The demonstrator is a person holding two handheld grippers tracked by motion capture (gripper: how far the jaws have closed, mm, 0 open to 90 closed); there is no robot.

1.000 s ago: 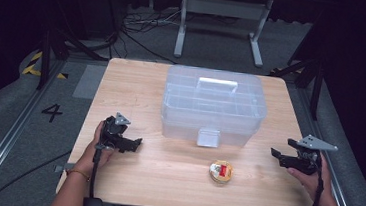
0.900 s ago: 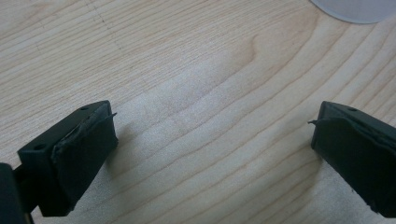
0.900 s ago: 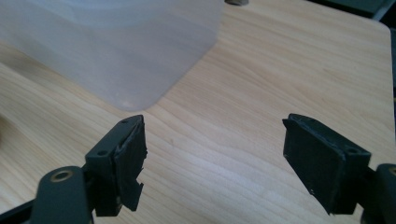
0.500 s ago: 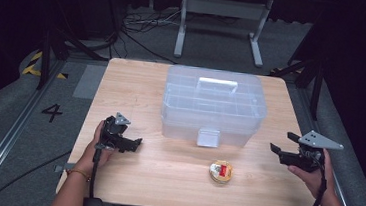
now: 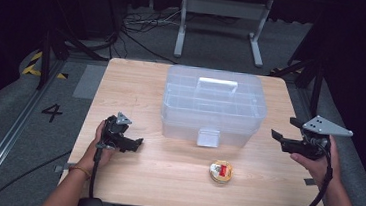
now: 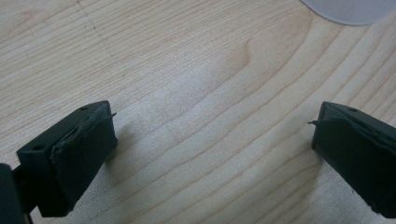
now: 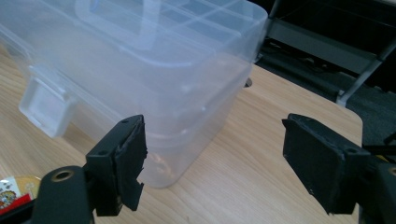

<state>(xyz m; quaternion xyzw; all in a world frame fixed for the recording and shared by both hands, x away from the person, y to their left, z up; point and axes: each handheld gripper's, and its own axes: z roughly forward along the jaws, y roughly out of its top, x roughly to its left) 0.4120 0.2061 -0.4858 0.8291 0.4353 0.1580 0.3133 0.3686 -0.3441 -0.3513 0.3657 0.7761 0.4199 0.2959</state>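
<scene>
— Left gripper (image 5: 137, 143) first: where is it?

— Low over the near-left part of the wooden table (image 5: 137, 86), held in the person's left hand (image 5: 104, 144). Its jaws stand wide apart with nothing but bare wood between them, and it is well apart from the box.

— And in the middle?

— A clear plastic storage box (image 5: 213, 110) with a white handle (image 5: 217, 83) on its lid and a front latch (image 5: 208, 137) facing the near edge. The lid is shut. Just near-right of the latch lies a small round tin (image 5: 220, 171) with a red and white label, apart from the box.

— The right side?

— The right gripper (image 5: 283, 130) hangs off the box's right end, near it but not touching, held in the right hand (image 5: 316, 162). Its jaws are spread wide and empty, pointing at the box's near-right corner.
</scene>
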